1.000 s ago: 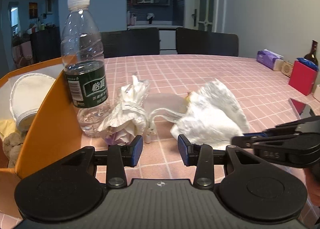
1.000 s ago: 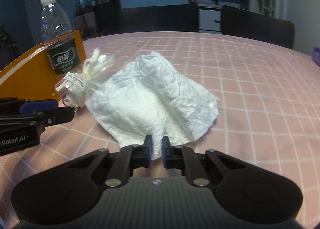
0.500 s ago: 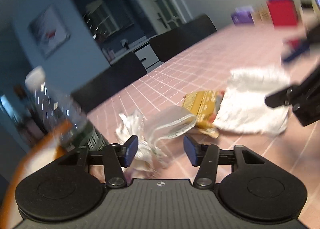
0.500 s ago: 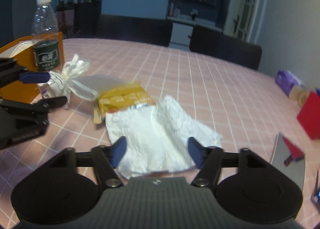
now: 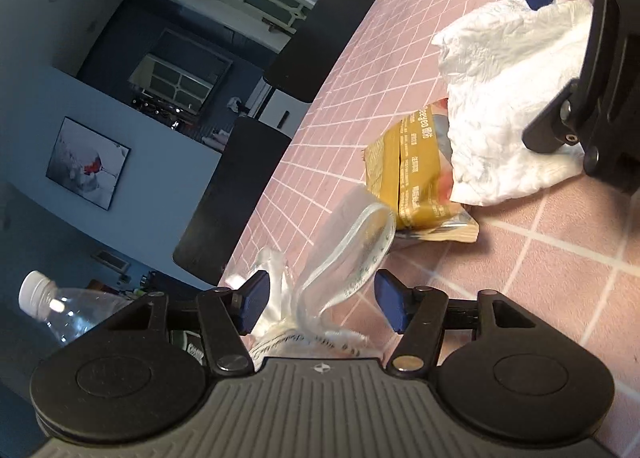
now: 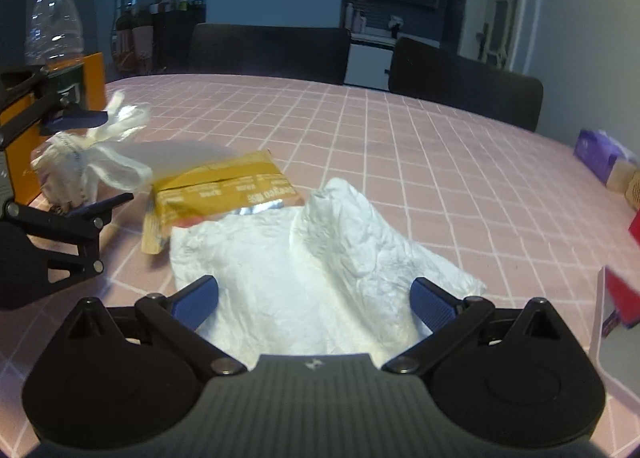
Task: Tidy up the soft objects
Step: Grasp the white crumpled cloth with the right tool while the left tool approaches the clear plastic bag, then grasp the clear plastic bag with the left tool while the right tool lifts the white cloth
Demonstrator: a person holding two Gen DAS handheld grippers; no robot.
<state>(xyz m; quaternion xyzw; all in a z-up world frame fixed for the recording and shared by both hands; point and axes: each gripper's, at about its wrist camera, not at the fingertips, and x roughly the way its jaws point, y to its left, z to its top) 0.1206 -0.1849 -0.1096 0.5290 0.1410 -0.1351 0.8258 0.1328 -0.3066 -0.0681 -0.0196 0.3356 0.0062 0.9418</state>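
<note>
A crumpled white tissue (image 6: 320, 270) lies on the pink checked table, its near edge between the wide-open fingers of my right gripper (image 6: 314, 302); it also shows in the left wrist view (image 5: 508, 98). A yellow snack packet (image 6: 224, 194) lies partly under its far edge, also in the left wrist view (image 5: 416, 174). A knotted clear plastic bag (image 6: 88, 162) lies left of the packet. My left gripper (image 5: 320, 306), tilted and open, has its fingers either side of that bag (image 5: 320, 298).
A clear water bottle (image 6: 54, 26) stands beside an orange box (image 6: 24, 138) at the left. A purple tissue pack (image 6: 604, 154) and a red box (image 6: 624, 290) sit at the right edge. Dark chairs (image 6: 464, 86) line the far side.
My right gripper let go of the tissue, opened wide and drew back, uncovering the yellow packet. My left gripper rolled sideways, opened wider and closed in around the plastic bag.
</note>
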